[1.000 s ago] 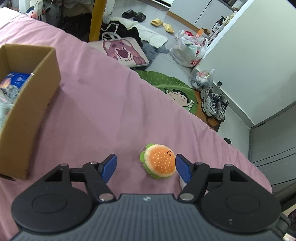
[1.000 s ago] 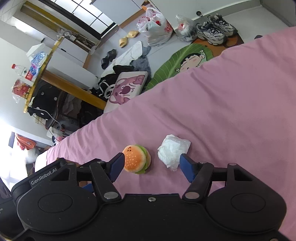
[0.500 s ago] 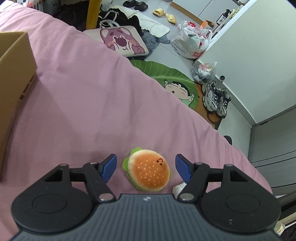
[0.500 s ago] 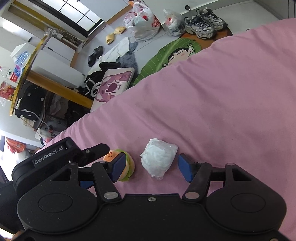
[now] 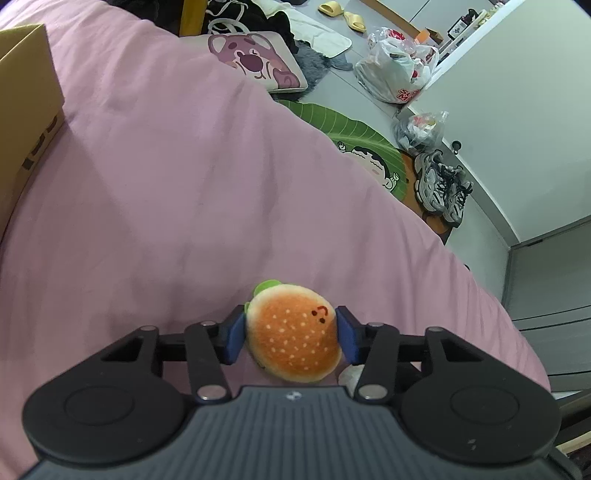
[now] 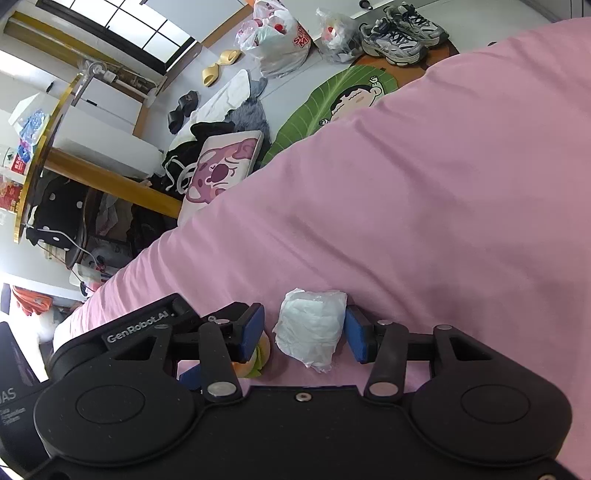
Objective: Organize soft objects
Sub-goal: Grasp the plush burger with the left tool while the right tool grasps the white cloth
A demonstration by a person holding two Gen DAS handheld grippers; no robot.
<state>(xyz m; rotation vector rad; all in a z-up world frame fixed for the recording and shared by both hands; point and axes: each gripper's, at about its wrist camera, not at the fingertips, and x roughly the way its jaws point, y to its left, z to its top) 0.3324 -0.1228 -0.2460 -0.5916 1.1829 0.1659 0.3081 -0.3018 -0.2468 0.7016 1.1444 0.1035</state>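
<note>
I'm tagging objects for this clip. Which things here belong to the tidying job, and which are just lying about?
Job: burger plush in left gripper; white wad between right gripper fingers; cardboard box.

Lying about: sneakers, plastic bags, bear cushion, yellow slippers.

Your burger plush: orange bun, pale speckles, green edge. Your wad: white. Bed sheet: plain pink. Jaws blue on black frames. Box: tan. Floor mat: green.

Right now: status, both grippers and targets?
Left gripper shut on burger plush. Right gripper open, straddling white wrapped bundle, gap on one side. Nothing blocking.
</note>
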